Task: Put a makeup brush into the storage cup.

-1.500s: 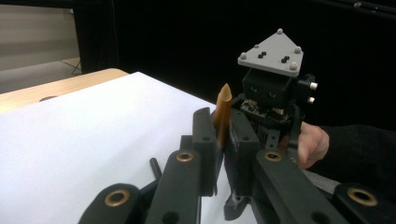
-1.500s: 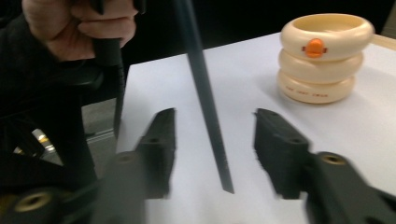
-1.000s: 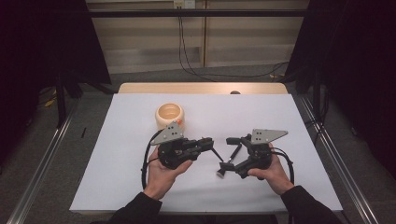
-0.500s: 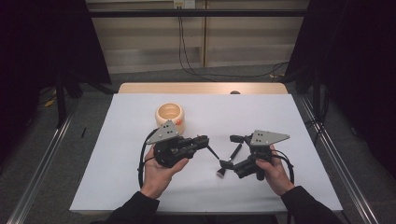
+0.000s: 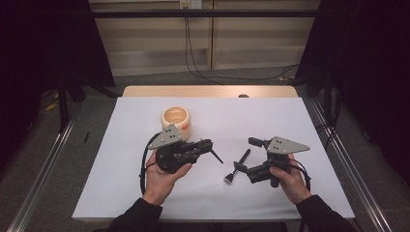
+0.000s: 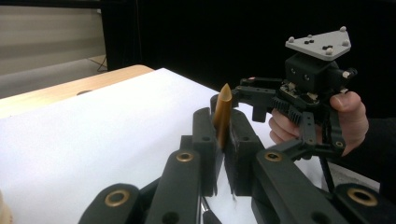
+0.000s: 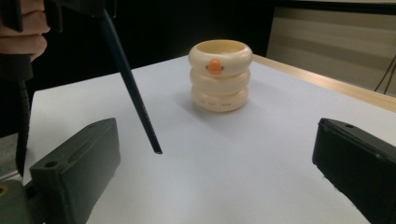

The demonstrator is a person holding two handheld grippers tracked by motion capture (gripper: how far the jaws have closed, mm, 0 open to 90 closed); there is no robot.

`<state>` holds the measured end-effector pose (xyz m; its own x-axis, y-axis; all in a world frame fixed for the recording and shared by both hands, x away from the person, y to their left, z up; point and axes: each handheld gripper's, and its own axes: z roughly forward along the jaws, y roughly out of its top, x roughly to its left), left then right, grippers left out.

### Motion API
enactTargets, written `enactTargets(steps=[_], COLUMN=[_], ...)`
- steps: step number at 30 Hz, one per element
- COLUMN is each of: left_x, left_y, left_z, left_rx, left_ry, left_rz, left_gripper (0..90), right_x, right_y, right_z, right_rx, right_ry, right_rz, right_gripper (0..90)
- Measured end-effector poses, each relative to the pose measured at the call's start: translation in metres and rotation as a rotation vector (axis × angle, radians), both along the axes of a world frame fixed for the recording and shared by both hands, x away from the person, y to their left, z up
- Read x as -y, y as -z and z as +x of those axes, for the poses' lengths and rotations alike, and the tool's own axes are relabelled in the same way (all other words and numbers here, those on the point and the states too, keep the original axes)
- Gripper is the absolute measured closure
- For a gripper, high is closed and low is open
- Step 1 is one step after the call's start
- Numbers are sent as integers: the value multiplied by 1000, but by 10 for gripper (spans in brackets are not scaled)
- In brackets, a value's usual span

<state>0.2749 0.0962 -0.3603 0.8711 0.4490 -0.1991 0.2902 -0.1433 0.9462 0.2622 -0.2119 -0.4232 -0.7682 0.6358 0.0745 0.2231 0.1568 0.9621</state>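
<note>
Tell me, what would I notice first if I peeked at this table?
Probably the cream-coloured holder shaped like three stacked rings, with a small orange mark, standing alone toward the far left of the white table sheet. Next, the left gripper near the middle, shut on a thin dark pencil-like stick. Beside it the right gripper is open, near a short black brush-like tool on the sheet.

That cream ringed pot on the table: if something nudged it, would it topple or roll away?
Probably neither. The pot looks squat and stands upright on a broad base on the table, so it would likely slide. It is hollow, so perhaps light. Its smooth, glossy wall may be slippery to grip.
</note>
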Motion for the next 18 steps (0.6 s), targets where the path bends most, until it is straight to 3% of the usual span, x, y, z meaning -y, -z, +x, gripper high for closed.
enactTargets(steps=[4, 10, 18], left_x=[-6, -21, -35], left_y=[-2, -5, -10], left_z=[1, 5, 11], left_rx=[5, 8, 10], left_ry=[3, -51, -86], left_rz=[1, 19, -2], left_gripper=[841, 841, 841], right_x=[7, 17, 32], right_y=[1, 2, 9], right_z=[-3, -10, -24], right_rx=[10, 6, 12], right_ry=[18, 68, 110], right_rz=[5, 5, 6], right_gripper=[3, 4, 6])
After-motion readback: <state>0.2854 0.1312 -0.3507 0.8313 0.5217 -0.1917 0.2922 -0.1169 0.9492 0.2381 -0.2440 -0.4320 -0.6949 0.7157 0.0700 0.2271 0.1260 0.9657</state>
